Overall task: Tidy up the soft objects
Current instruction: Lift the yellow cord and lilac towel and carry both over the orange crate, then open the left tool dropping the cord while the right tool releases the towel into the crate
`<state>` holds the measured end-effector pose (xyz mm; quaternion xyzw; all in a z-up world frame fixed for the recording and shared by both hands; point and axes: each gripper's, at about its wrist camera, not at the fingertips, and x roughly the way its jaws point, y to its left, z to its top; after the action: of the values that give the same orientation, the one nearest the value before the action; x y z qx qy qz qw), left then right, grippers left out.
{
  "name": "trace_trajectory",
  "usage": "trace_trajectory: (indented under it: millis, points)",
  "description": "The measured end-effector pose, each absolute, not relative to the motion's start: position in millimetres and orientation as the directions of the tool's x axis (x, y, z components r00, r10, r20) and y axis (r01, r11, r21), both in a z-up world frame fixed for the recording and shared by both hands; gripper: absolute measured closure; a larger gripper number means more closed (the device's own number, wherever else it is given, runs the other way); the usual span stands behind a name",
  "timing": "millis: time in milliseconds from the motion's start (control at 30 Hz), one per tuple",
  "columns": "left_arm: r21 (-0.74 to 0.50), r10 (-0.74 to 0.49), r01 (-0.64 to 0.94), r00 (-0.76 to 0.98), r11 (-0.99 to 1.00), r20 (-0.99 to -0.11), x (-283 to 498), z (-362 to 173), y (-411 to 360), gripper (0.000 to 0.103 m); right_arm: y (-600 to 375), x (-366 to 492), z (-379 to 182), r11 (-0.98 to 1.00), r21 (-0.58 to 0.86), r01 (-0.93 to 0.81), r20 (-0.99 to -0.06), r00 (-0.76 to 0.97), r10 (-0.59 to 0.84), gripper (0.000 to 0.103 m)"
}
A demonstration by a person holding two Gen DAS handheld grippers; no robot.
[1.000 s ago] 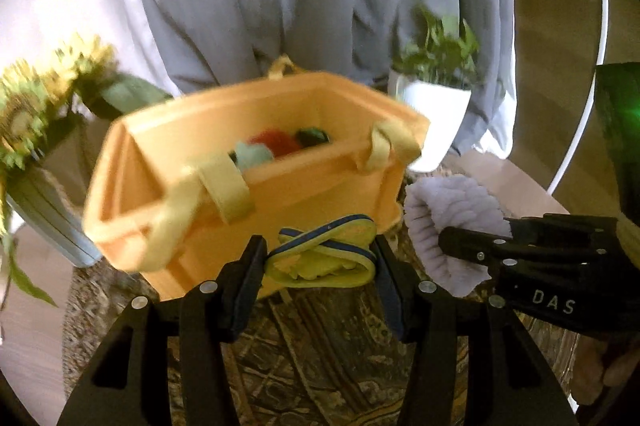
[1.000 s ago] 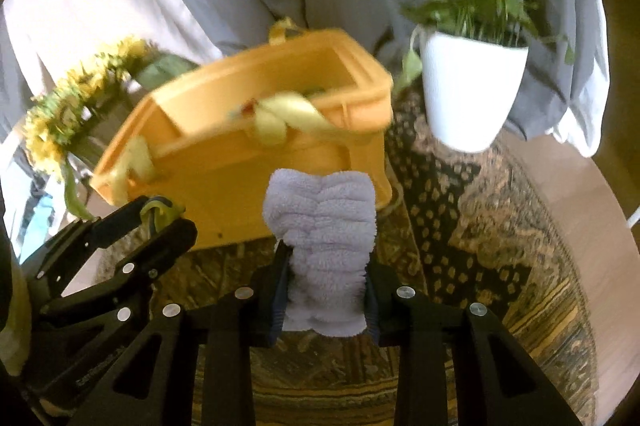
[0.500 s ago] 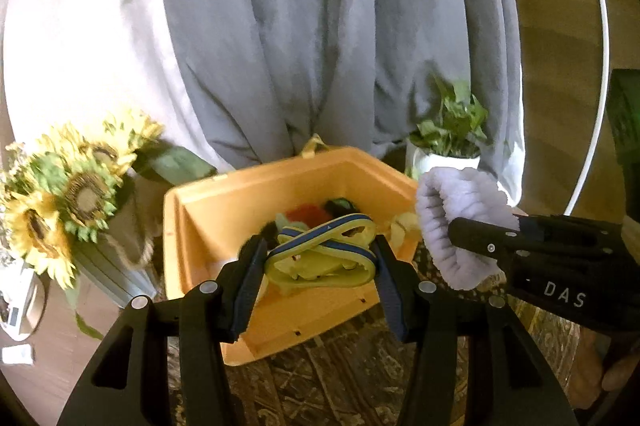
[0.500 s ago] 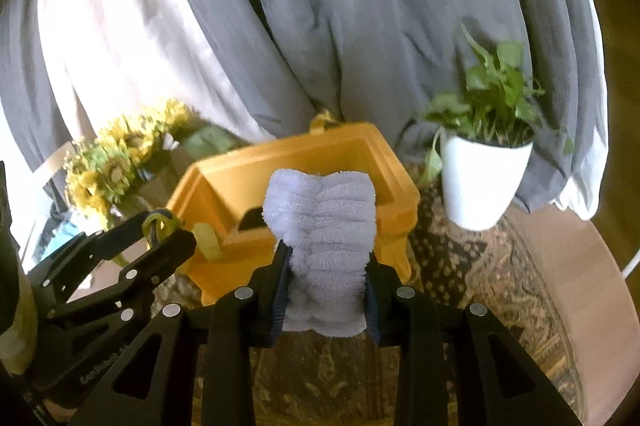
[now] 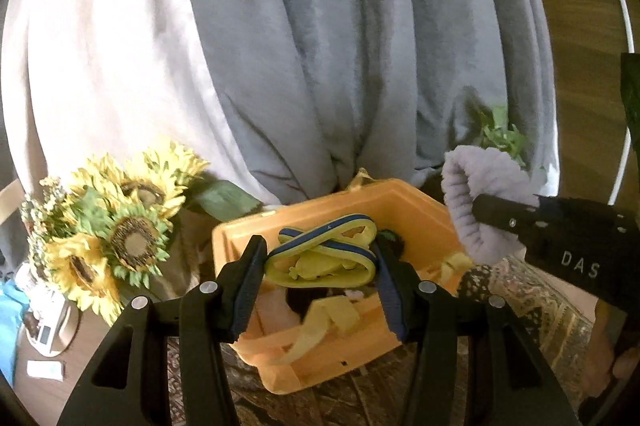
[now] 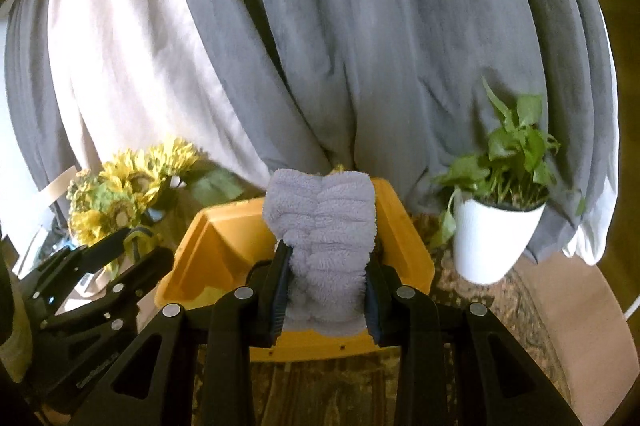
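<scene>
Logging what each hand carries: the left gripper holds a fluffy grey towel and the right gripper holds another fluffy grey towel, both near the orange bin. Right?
Not quite. The left gripper holds a yellow-and-blue folded strap item, as the left wrist view shows. The right gripper does hold the fluffy grey towel, and both are near the orange bin.

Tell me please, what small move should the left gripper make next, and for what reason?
Probably lower the left gripper a little and then open it. It is shut on the yellow and blue band, which hangs over the open orange basket, where other things already lie. The right gripper, shut on the grey fluffy cloth, could follow after.
</scene>
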<state>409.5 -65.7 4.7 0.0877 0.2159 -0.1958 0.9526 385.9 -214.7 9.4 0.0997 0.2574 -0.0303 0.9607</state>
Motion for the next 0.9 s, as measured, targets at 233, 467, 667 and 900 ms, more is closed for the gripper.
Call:
trace_trajectory:
  millis: [233, 467, 667, 900]
  points:
    - [0.112, -0.289, 0.365, 0.861, 0.924, -0.418, 429, 10, -63, 0.051, -223, 412, 9, 0.979, 0.162, 0.121, -0.486, 0.873, -0.028, 0.070]
    - [0.127, -0.269, 0.350, 0.865, 0.928, -0.423, 455, 7, -67, 0.051, -230, 445, -3, 0.980, 0.155, 0.128, -0.525, 0.851, -0.028, 0.070]
    - [0.140, -0.258, 0.361, 0.842, 0.922, -0.474, 475, -10, -75, 0.051, -239, 467, -23, 0.978, 0.153, 0.143, -0.585, 0.810, -0.027, 0.070]
    - [0.154, -0.227, 0.367, 0.801, 0.917, -0.554, 498, -39, -82, 0.051, -243, 487, -48, 0.982, 0.126, 0.141, -0.648, 0.762, -0.026, 0.070]
